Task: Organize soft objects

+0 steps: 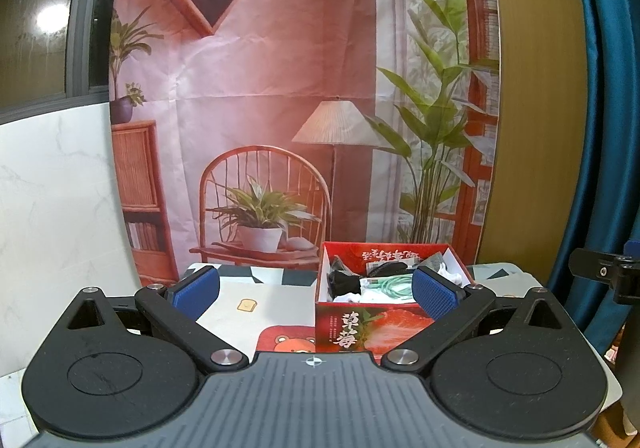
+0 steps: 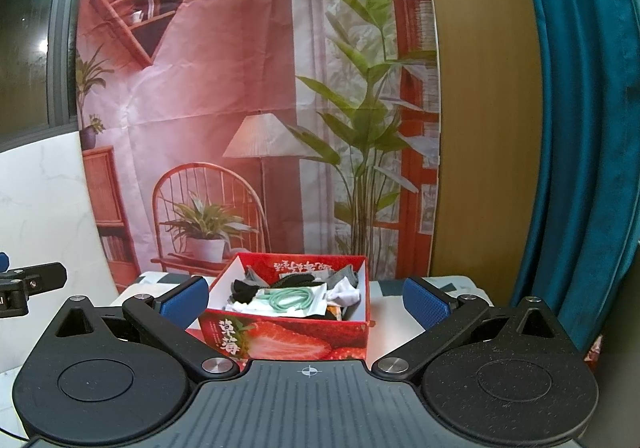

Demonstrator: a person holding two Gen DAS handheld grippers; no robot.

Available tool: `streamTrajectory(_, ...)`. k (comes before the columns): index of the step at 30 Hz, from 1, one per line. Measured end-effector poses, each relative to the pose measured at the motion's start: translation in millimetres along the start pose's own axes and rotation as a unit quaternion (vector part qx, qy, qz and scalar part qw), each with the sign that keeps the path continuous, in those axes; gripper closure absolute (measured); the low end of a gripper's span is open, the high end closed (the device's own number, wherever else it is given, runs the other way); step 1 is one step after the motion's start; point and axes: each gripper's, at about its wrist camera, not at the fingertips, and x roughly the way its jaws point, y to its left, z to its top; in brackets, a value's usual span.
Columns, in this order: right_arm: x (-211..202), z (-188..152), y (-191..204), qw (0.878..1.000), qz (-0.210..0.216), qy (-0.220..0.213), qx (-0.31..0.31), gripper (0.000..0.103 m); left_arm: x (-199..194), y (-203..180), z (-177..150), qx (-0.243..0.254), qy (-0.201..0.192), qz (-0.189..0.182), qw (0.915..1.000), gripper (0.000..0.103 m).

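Observation:
A red strawberry-printed box (image 1: pixel 372 332) (image 2: pixel 288 340) stands on the table, packed with soft items: black and white socks (image 2: pixel 346 294), grey cloth and a coiled mint-green cable (image 2: pixel 290 300) (image 1: pixel 394 284) in a clear bag. My left gripper (image 1: pixel 316 294) is open, held above the table with the box ahead on its right; its right pad (image 1: pixel 434 296) overlaps the box's right corner. My right gripper (image 2: pixel 306 300) is open too, its blue pads (image 2: pixel 186 300) spread to either side of the box, short of it. Neither holds anything.
The table wears a patterned cloth (image 1: pixel 272 304) with a toast and a bear print. A printed room backdrop (image 1: pixel 280 107) hangs behind, a white marble panel (image 1: pixel 52 187) at left, a teal curtain (image 2: pixel 580 127) at right. The other gripper's tip (image 1: pixel 600 272) shows at the edge.

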Motion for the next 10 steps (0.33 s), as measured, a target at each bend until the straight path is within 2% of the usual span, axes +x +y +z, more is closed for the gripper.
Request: streamTrajectory(10, 0.3, 0.0, 0.3, 1.000, 0.001, 0.001, 0.000, 0.000, -1.2, -4.3, -1.2, -0.002, -0.002, 0.001, 1.0000, 0.000)
